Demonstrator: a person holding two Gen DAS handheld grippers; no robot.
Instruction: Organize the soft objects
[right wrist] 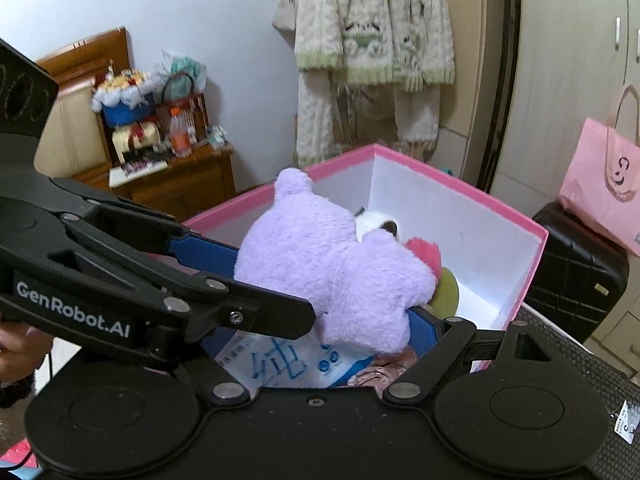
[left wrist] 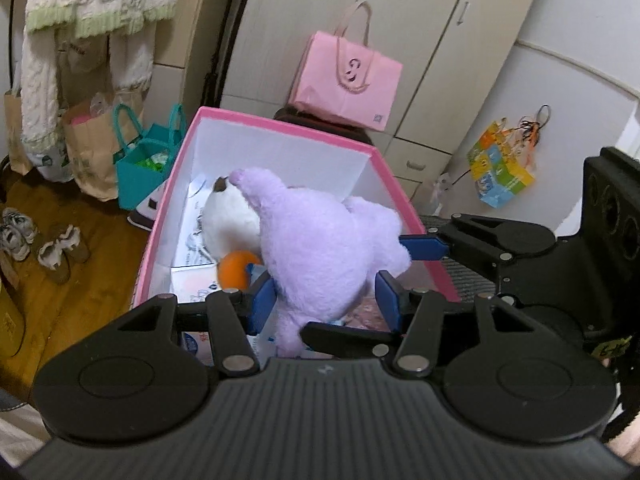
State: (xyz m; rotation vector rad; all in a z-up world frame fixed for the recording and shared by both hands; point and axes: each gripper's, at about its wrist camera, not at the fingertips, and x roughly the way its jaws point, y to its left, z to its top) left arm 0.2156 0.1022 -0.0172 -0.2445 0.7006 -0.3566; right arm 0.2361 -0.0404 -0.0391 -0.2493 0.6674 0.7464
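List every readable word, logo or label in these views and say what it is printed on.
"GenRobot.AI": white lettering on the side of the left gripper.
Blue print on the plastic packet in the pink box: not legible.
Emblem on the pink paper bag: a symbol, no readable words.

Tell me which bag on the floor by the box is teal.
The teal bag with looped teal handles, standing left of the pink box. The bags beside it are brown paper; the pink bag sits higher, behind the box.
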